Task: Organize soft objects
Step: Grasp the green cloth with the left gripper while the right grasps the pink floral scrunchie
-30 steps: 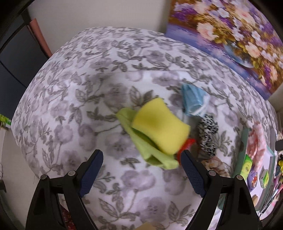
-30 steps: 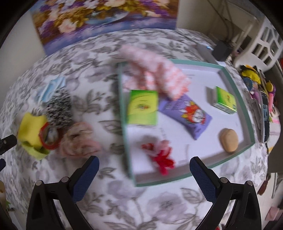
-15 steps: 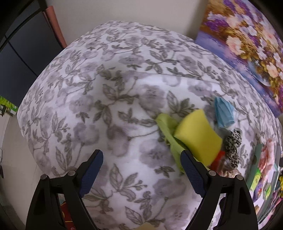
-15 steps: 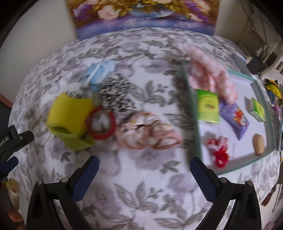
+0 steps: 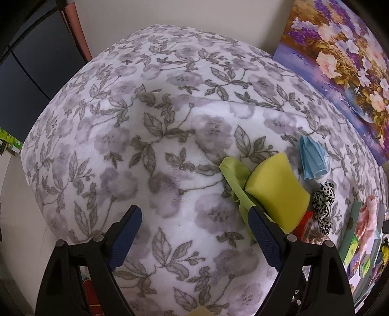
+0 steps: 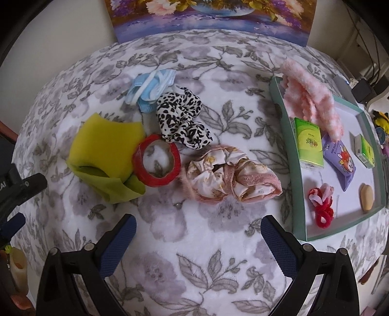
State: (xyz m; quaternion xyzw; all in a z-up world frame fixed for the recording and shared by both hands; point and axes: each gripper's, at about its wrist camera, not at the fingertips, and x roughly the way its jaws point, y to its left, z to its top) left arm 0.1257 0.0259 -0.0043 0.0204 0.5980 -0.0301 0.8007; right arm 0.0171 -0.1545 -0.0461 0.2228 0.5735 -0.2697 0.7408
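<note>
Soft items clustered on floral cloth (image 6: 194,243) — yellow sponge (image 6: 107,143), red ring (image 6: 156,162), leopard scrunchie (image 6: 182,119), blue mask (image 6: 150,87), pink scrunchie (image 6: 226,177); tray (image 6: 287,136) beside. Left gripper (image 5: 194,223) and right gripper (image 6: 198,233) — both spread, empty.

Flower painting (image 6: 209,17) against the wall behind the floral-covered table (image 6: 194,243).
</note>
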